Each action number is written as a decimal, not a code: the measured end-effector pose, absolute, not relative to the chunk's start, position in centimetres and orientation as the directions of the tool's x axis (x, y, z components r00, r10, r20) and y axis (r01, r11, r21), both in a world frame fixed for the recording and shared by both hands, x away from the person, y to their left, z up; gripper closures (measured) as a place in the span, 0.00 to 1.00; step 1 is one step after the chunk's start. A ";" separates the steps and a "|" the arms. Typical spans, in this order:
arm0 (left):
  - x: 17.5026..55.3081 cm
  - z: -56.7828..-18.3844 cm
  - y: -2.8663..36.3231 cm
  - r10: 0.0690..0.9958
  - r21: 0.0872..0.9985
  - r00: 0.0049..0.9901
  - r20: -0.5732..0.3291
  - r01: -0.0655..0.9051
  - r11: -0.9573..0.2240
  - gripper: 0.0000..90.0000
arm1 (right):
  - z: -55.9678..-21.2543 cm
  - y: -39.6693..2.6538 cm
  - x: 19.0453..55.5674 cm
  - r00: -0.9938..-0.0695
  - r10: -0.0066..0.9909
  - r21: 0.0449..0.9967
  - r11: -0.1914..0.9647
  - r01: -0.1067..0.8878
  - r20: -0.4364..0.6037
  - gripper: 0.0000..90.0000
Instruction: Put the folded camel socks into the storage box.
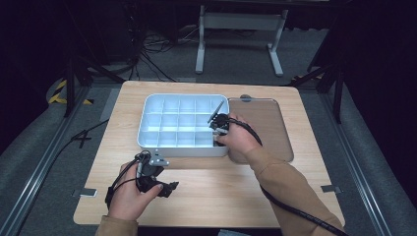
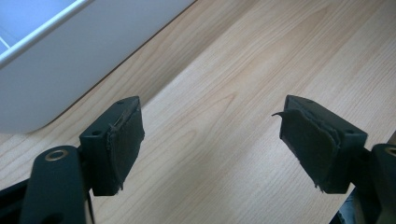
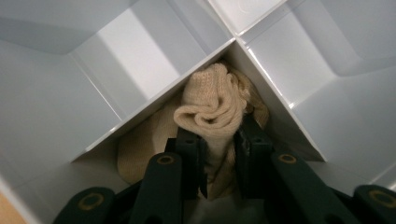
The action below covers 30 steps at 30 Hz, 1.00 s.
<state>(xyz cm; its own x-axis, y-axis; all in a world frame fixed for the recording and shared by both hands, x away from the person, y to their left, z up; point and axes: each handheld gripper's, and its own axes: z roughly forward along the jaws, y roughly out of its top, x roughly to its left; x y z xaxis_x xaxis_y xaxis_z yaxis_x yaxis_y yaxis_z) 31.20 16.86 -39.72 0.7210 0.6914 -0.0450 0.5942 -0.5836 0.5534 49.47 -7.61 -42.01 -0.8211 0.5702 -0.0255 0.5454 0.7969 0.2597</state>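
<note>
One cream knitted sock [image 3: 212, 109], bunched and pinched between the closed jaws of the right gripper [image 3: 219, 140], down inside a compartment of the white divided tray [image 1: 147, 110], pressed into the corner where two dividers meet just ahead of the jaw tips. Probably a near right-hand compartment, judging by the right gripper [image 1: 220, 123] in the high view, though hard to tell exactly. Just right of that gripper, a brown flat tray [image 1: 268, 123]. Left gripper [image 1: 164, 188] released, jaws wide apart over bare wooden table [image 2: 224, 84], tray wall ahead and to its left.
</note>
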 end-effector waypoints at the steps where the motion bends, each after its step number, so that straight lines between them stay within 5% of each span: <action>1: 31.2 -39.7 16.8 0.691 0.554 0.722 -0.045 0.593 -0.584 0.24 | -41.9 -7.7 49.4 -0.824 0.566 0.263 0.799 0.541 -0.025 0.80; 11: 31.5 -39.6 16.7 0.684 0.560 0.727 -0.054 0.589 -0.583 0.24 | -40.3 -8.6 49.0 -0.811 0.583 0.325 0.758 0.565 0.050 0.65; 30: 31.8 -39.4 16.5 0.683 0.569 0.728 -0.057 0.586 -0.577 0.24 | -34.9 -13.9 46.9 -0.837 0.533 0.624 0.615 0.482 0.121 0.61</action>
